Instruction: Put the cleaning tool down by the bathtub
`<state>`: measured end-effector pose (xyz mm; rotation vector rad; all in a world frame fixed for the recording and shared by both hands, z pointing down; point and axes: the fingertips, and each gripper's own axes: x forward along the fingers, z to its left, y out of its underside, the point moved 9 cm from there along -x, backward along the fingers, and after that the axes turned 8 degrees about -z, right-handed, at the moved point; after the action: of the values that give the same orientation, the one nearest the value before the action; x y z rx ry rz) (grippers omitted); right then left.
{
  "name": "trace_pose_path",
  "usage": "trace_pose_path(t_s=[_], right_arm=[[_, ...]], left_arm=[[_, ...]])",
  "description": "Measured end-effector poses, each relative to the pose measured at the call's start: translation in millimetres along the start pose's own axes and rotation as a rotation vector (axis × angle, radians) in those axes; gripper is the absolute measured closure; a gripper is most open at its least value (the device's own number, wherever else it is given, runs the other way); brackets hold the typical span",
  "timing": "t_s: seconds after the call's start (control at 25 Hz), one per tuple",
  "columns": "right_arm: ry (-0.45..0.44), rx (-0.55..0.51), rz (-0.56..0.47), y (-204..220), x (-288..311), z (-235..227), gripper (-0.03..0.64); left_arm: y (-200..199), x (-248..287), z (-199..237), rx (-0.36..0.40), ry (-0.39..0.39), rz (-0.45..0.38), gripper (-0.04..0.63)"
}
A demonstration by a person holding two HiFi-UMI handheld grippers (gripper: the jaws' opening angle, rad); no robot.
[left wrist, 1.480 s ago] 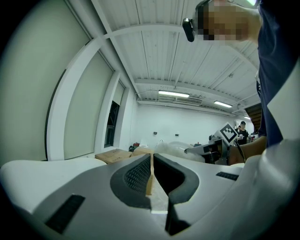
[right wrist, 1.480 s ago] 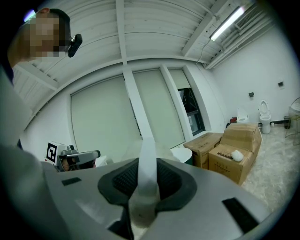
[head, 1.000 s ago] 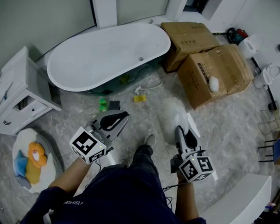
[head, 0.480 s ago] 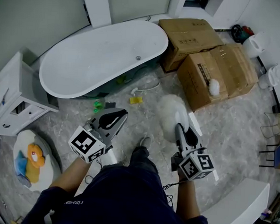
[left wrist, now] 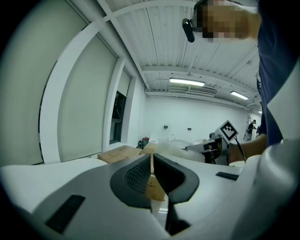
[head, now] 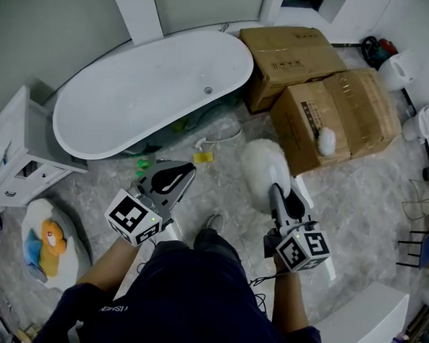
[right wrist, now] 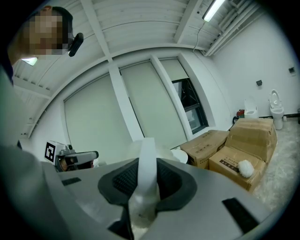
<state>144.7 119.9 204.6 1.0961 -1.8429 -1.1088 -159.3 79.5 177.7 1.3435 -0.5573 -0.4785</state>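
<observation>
The right gripper (head: 278, 192) has its jaws clamped on the white handle of the one fluffy white duster (head: 262, 168), held above the grey marbled floor (head: 357, 205), near the one white oval bathtub (head: 147, 90) and beside two brown cardboard boxes (head: 290, 59). The left gripper (head: 190, 173) has its jaws closed together, empty.

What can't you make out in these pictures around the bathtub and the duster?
- Head view: the green thing and the yellow thing on the floor by the bathtub are too small to name.
- Head view: the print on the cardboard boxes is too small to read.
- Right gripper view: the handle clamped in the right gripper hides most of the duster.
</observation>
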Motion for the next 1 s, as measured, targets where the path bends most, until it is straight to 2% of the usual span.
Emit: trace_pose_path(t_s=[0.52, 1.0], right_arm=[[0.000, 0.005, 0.014, -16, 45, -62, 0.520], [0.070, 0.021, 0.037, -13, 85, -97, 0.520]], left_arm=[[2, 72, 20, 0.004, -0.008, 0.027, 0.552], [13, 126, 57, -0.021, 0.053, 0.059, 0.552]])
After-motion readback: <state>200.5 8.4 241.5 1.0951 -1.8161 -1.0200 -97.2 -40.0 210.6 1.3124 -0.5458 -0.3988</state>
